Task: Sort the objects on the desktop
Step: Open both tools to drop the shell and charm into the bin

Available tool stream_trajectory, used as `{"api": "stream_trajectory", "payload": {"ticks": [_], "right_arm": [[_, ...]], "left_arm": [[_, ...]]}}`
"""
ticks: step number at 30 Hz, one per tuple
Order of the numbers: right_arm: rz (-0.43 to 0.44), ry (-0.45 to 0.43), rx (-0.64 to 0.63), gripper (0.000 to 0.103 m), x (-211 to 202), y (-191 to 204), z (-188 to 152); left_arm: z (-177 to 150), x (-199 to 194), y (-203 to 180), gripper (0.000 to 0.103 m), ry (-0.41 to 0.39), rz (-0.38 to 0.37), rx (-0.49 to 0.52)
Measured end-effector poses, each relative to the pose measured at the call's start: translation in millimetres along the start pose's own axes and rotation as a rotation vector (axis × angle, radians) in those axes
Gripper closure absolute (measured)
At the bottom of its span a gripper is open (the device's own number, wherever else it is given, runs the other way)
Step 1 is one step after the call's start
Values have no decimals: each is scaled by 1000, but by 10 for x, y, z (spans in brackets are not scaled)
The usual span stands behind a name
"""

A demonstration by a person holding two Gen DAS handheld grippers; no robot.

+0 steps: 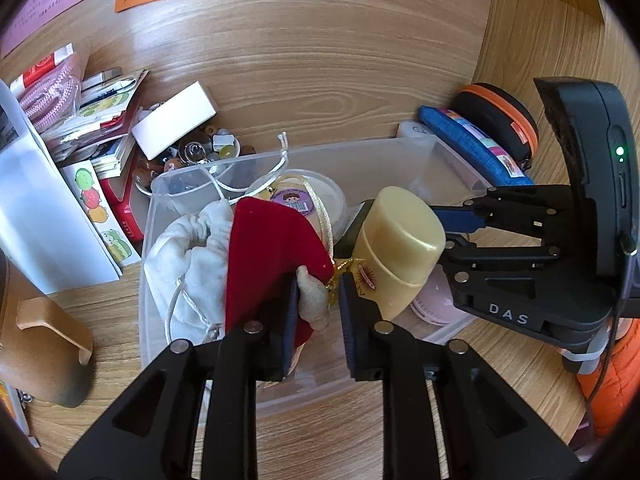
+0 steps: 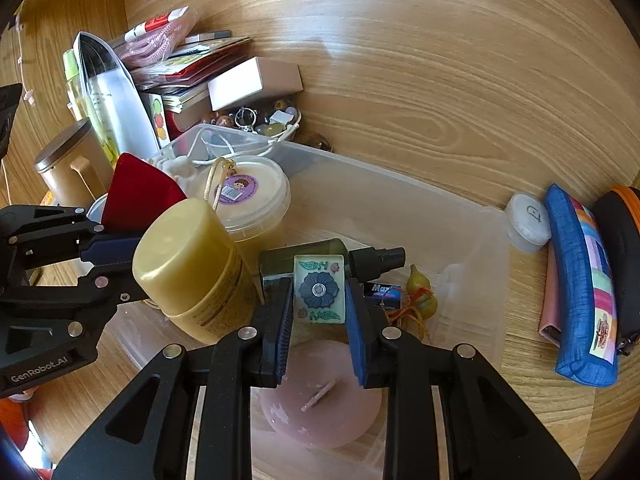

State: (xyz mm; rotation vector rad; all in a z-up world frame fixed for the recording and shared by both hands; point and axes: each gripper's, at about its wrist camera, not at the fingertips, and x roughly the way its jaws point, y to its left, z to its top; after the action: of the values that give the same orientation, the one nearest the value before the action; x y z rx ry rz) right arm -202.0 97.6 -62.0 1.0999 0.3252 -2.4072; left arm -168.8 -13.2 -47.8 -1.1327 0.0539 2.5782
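Observation:
My right gripper (image 2: 319, 316) is shut on a small tile with a blue flower (image 2: 319, 294), held low over the clear plastic bin (image 2: 400, 184). In the left wrist view my left gripper (image 1: 319, 300) hangs over the same bin (image 1: 360, 146). Its jaws are slightly apart, with a corner of a red velvet pouch (image 1: 268, 264) and a small beige charm (image 1: 314, 292) between them; a gap shows beside the right pad. A yellow bottle (image 1: 400, 248) (image 2: 192, 264) stands in the bin between the two grippers.
The bin also holds a white drawstring pouch (image 1: 188, 264), a lidded tub (image 2: 248, 192), a dark green spray bottle (image 2: 332, 258), a gourd charm (image 2: 420, 292) and a pink disc (image 2: 320, 400). Packets and a white box (image 2: 256, 80) crowd the left; a blue pencil case (image 2: 580, 292) lies right.

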Motion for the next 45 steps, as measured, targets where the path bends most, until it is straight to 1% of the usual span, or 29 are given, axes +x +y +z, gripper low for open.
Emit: {"api": "stream_trajectory", "payload": {"ticks": [1, 3, 6, 8, 14, 22, 24, 25, 26, 27, 30, 33, 34, 36, 37, 39, 40, 41, 42, 44, 45], "right_arm": [[-4, 0, -2, 81, 2, 0, 1], [-3, 5, -2, 81, 14, -2, 7], [-12, 8, -1, 78, 31, -10, 14], [-23, 7, 5, 72, 29, -26, 14], [-38, -12, 3, 64, -18, -23, 23], [-50, -41, 13, 63, -165, -54, 29], [-53, -47, 18, 59, -200, -61, 23], [-59, -51, 20, 56, -218, -65, 19], [-68, -59, 22, 52, -244, -67, 16], [-73, -65, 22, 52, -262, -64, 14], [-83, -78, 22, 51, -318, -62, 8], [-88, -86, 27, 47, -366, -68, -12], [-88, -87, 28, 47, -383, -70, -19], [-85, -90, 33, 47, -423, -76, -37], [-84, -91, 35, 46, -440, -77, -44], [-85, -89, 41, 43, -485, -84, -64], [-86, -90, 46, 37, -511, -86, -73], [-88, -94, 51, 31, -543, -92, -86], [-90, -102, 57, 29, -588, -94, -100], [-97, -119, 63, 27, -673, -93, -121], [-101, -129, 66, 26, -728, -96, -134]], "left_arm": [[0, -3, 8, 79, 1, -8, -5], [-7, -10, 18, 70, 3, -32, -16], [-10, -21, 18, 69, 2, -36, -20], [-10, -25, 25, 69, 2, -40, -25], [-1, -84, 51, 67, -15, -41, -46], [29, -192, 45, 56, -47, -24, -53], [36, -238, 46, 52, -57, -19, -53], [39, -260, 48, 51, -61, -16, -54], [39, -285, 50, 47, -67, -13, -54], [44, -313, 50, 44, -73, -10, -54], [44, -405, 34, 40, -93, 9, -50], [40, -480, 15, 36, -109, 29, -47], [37, -503, 10, 34, -112, 34, -47], [28, -550, 5, 29, -122, 45, -49], [22, -581, -8, 29, -129, 56, -45], [12, -645, -35, 26, -139, 73, -38], [7, -670, -53, 24, -145, 80, -35], [-1, -714, -76, 19, -157, 91, -32], [-10, -756, -88, 13, -169, 102, -31], [-26, -844, -105, 8, -193, 123, -33], [-33, -904, -117, 7, -205, 132, -36]]}}
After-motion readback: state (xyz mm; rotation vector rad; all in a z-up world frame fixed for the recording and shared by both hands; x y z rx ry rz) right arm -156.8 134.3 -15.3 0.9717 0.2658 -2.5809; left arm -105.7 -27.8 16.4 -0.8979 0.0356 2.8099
